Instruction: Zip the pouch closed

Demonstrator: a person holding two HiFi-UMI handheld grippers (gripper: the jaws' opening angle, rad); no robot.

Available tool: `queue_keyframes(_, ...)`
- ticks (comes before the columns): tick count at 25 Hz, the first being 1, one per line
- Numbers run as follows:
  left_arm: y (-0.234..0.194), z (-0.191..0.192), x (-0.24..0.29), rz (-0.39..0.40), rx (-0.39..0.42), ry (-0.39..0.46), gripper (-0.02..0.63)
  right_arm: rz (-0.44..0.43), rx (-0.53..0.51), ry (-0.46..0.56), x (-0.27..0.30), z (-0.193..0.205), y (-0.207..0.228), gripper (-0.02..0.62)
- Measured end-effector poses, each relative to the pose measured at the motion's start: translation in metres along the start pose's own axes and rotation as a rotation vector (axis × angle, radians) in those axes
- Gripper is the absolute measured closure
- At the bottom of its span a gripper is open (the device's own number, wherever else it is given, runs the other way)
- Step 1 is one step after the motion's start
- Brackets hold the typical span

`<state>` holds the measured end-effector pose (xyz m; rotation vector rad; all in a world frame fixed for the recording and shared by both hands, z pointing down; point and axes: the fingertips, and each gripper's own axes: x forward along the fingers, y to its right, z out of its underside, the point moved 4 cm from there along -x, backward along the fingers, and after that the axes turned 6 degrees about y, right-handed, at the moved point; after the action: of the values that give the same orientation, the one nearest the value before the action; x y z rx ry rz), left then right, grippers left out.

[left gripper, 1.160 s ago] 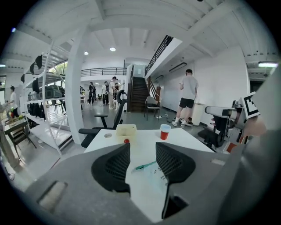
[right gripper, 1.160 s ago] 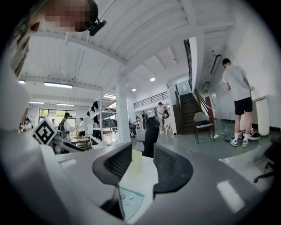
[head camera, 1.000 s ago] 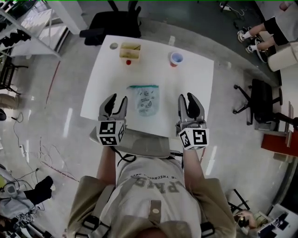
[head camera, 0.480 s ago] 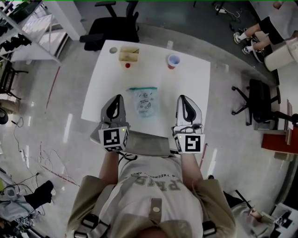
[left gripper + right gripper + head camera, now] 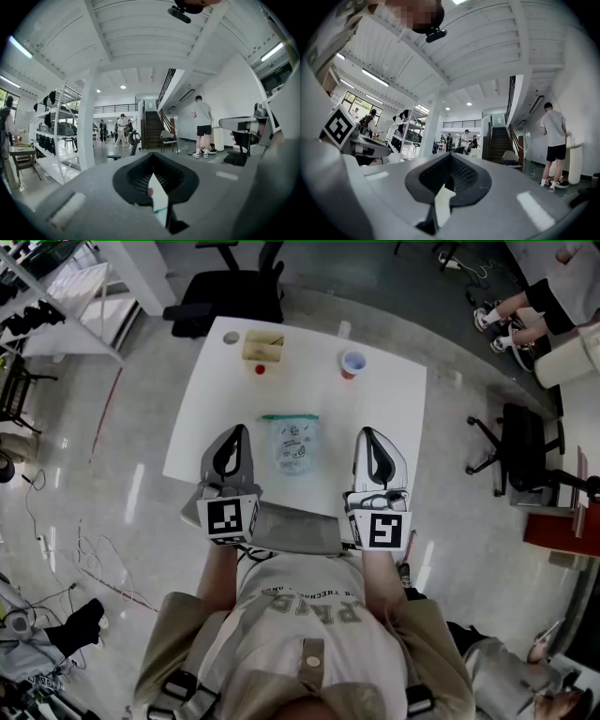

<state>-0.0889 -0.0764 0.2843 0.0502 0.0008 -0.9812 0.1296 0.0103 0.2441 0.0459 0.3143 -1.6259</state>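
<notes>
The pouch lies flat on the white table, see-through with a printed insert and a teal zip strip along its far edge. My left gripper hovers just left of the pouch, shut, with nothing in it. My right gripper hovers to the pouch's right, also shut and empty. Both are held over the table's near edge, clear of the pouch. In the left gripper view the left gripper points level into the room, as does the right gripper in the right gripper view.
At the table's far side stand a wooden box, a small red piece, a cup and a grey disc. A black chair stands beyond the table, another to the right. People stand in the hall.
Both grippers went from open to shut. They rose toward the camera and stayed on either side of the pouch, which has not moved.
</notes>
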Motion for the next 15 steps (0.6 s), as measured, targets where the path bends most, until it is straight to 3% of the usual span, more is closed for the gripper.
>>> queue_keyframes(15, -0.001, -0.0005, 0.0028, 0.004, 0.016, -0.003, 0.592, -0.008, 0.0, 0.005, 0.0042, 0.0022, -0.0069, 0.595)
